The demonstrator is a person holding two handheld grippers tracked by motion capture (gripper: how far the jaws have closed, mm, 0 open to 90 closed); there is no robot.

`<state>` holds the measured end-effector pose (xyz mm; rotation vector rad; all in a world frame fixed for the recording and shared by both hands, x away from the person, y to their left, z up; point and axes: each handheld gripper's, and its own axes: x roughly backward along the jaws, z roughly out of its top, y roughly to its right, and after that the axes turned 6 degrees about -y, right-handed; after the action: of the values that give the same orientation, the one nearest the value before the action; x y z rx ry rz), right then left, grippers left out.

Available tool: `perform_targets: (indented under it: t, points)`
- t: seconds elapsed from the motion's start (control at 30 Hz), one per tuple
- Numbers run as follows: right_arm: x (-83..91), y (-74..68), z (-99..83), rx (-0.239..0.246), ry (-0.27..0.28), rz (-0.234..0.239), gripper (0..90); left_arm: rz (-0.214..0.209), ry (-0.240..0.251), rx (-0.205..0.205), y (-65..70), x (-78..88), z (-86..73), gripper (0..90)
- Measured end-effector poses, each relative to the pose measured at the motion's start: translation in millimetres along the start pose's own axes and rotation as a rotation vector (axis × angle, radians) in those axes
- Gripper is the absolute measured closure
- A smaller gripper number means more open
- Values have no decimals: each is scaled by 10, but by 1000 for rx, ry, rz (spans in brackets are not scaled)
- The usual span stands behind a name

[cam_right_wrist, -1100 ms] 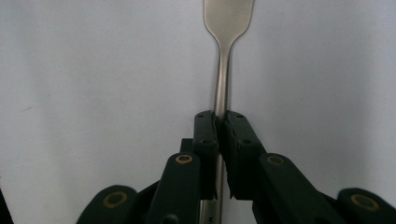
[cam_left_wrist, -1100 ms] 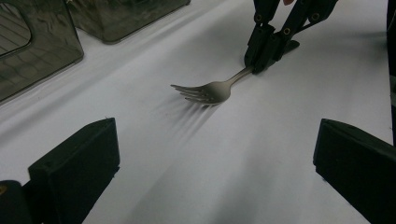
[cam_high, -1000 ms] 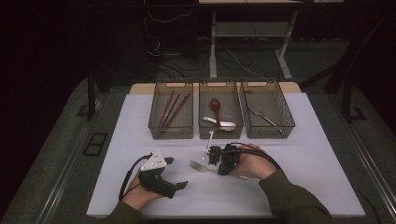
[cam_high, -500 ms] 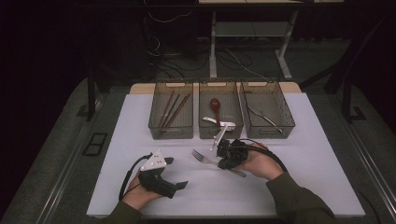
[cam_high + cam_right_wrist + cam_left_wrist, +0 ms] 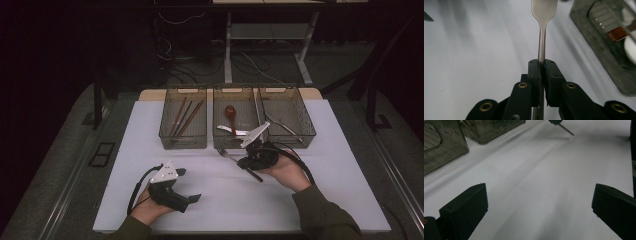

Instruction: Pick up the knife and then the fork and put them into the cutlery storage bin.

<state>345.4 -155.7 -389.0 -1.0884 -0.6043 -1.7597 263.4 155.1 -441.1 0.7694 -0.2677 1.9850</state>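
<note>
Left of the middle bin (image 5: 235, 140), near the desk's (image 5: 350, 165) front edge, the left tongs (image 5: 186, 186) rest in the person's left hand (image 5: 150, 210) with their jaws spread wide and nothing between them; in the left gripper view the two black pads (image 5: 465, 212) frame only bare white surface. Farther left of that bin stands the chopstick bin (image 5: 183, 140), holding several dark sticks. The middle bin itself carries a red-bowled spoon (image 5: 230, 112) and some pale cutlery. Just in front of it, toward its right corner, the right tongs (image 5: 245, 161) are pinched narrowly on a fork (image 5: 543, 30): the pads grip its slim handle partway along, and the head reaches ahead of the jaws toward the middle bin's front wall, lifted off the desk. Right of the middle bin sits a third bin (image 5: 287, 140) with thin metal pieces. The likely trouble is the grip, since a smooth, narrow handle held between flat pads could swivel or slip during carrying, and the protruding head could catch a bin rim and knock the fork loose.
</note>
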Motion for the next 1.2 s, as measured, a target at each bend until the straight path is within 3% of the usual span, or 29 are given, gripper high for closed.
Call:
perform_targets:
  t: [0.27, 0.67, 1.2]
  points:
    - [108, 74, -62, -84, 106, 12, 830, -2, -3, -4, -1, -5, 2, 0]
    - [279, 222, -172, -121, 242, -18, 830, -3, -2, -4, -3, -10, 2, 0]
    - [537, 427, -361, -183, 329, -91, 830, -3, -6, -6, -3, -13, 3, 0]
